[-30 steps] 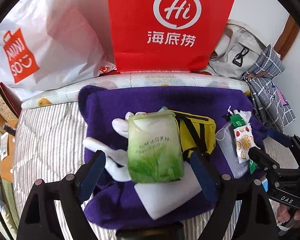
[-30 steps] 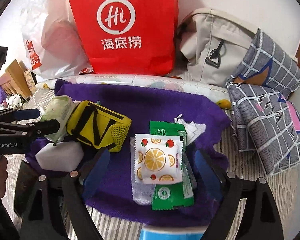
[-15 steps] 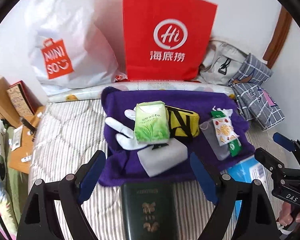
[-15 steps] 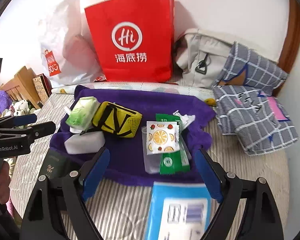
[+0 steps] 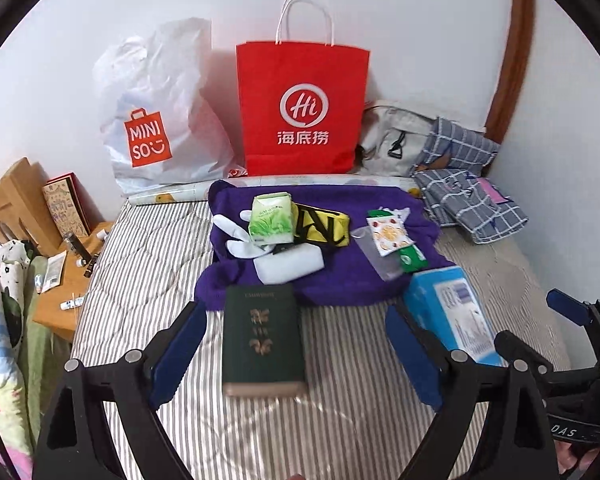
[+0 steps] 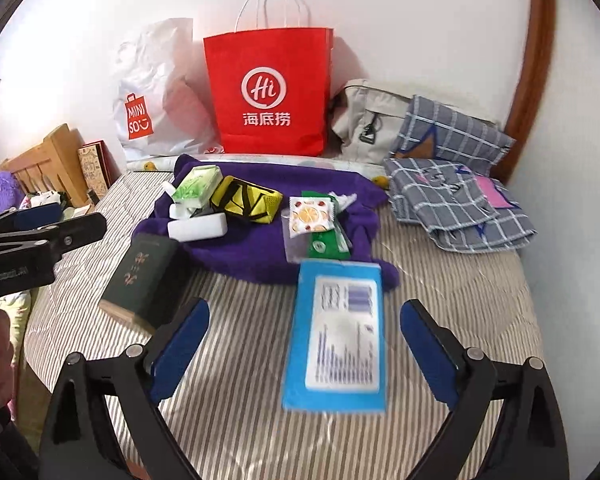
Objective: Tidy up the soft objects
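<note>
Purple towel (image 5: pixel 332 276), fuzzy knit, rumpled edges, lies mid-bed on the striped quilted mattress (image 5: pixel 148 280). On it: green tissue pack (image 5: pixel 271 220) with a leaf print, glossy film, small print unreadable; at its 3 o'clock and touching it, a yellow mesh pouch (image 5: pixel 324 227) with black straps. White socks (image 5: pixel 236 240) stick out at the pack's 8 o'clock, partly hidden under it. White soft block (image 5: pixel 290 266) sits at its 6 o'clock. Orange-slice sachet (image 5: pixel 389 235) tops a clear sleeve and a green sachet (image 5: pixel 412 258), both partly covered.

Dark green booklet (image 5: pixel 262 340), gold ornament, title too small to read, overlaps the towel's 6 o'clock edge. Blue pack (image 6: pixel 336 332) with a white label, print blurred, at the towel's 5 o'clock.

At 12 o'clock against the wall: red paper bag (image 5: pixel 302 108), "Hi" logo with Chinese characters; white "MINISO" plastic bag (image 5: pixel 156 120); beige backpack (image 5: pixel 392 140); grey checked fabric (image 5: pixel 468 196).

Left gripper (image 5: pixel 294 344) and right gripper (image 6: pixel 304 344): jaws have just been widening, both spread apart, pads pressing nothing. Right gripper body cut off at the left view's 4 o'clock edge.
</note>
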A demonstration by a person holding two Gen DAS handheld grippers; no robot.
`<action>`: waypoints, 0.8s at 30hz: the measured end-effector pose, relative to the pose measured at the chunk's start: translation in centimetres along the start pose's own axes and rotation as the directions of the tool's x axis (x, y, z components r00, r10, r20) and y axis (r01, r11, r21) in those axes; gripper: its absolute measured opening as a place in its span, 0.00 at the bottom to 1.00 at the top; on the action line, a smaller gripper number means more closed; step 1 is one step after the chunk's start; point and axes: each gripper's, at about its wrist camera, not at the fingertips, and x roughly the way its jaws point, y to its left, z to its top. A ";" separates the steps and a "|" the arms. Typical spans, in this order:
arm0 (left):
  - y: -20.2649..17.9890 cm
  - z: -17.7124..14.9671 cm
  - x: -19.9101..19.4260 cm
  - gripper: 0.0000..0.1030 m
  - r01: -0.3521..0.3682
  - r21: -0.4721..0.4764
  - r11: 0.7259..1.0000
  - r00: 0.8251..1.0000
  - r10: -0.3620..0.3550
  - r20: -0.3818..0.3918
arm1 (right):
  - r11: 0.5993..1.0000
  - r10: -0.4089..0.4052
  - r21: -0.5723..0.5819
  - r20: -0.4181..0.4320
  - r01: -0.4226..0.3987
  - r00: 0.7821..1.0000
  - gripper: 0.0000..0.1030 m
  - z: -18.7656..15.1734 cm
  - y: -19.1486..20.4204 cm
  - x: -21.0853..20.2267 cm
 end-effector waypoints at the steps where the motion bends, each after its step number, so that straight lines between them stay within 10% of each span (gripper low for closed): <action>1: -0.2 -0.4 -0.5 0.89 -0.004 -0.002 1.000 1.000 0.004 0.005 | 1.000 -0.001 0.004 0.002 0.001 1.000 0.97 -0.5 0.0 -0.5; 24: -1.8 -7.8 -9.1 0.96 -0.069 -0.021 0.997 0.992 0.071 0.104 | 0.993 -0.062 0.103 0.075 0.054 0.995 0.99 -7.4 -1.1 -10.4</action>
